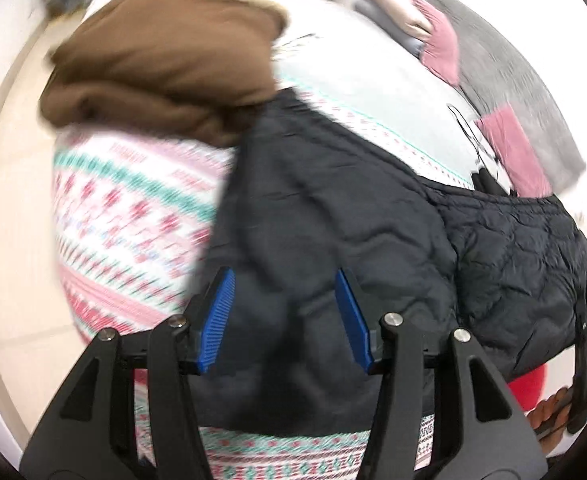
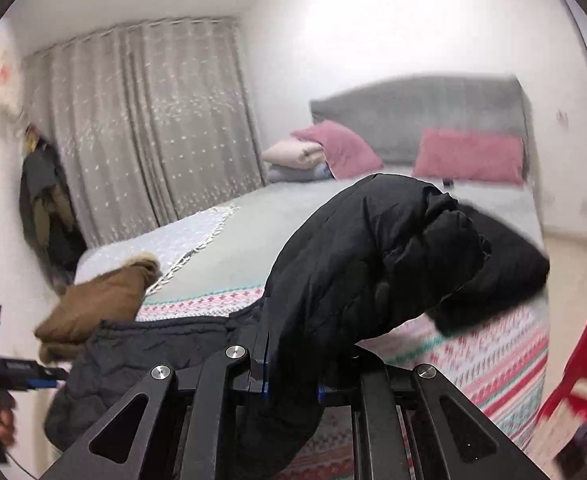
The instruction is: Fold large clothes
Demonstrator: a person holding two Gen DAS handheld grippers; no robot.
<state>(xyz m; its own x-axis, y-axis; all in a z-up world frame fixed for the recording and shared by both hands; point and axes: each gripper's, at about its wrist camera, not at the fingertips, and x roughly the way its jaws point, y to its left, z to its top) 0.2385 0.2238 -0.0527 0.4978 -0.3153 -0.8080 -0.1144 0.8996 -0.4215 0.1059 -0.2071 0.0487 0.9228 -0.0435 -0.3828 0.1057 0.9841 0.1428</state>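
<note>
— What have your tongs got just now?

— My right tongs [image 2: 291, 380] are clenched on a bunch of the black padded jacket [image 2: 373, 264]. The fingers are nearly together, and the cloth is pinched between them and heaped up over the tips.

— And the left?

— My left tongs [image 1: 285, 316] stand about half open, released, with nothing pinched. The blue pads [image 1: 217, 316] hang over the jacket's dark lining [image 1: 313, 208]; I cannot tell whether they touch it.

— Where does the jacket lie?

— Over the foot end of the bed [image 2: 253, 216], on the patterned bedspread [image 1: 125, 216], one part lifted in my right tongs and the rest drooping over the edge.

— Anything beside it?

— A brown garment [image 1: 165, 64] lies bunched on the bed, touching the jacket's edge. Further up are pink pillows [image 2: 469, 156] against a grey headboard [image 2: 421, 108], and a red chair [image 2: 581, 352] stands off to the right.
</note>
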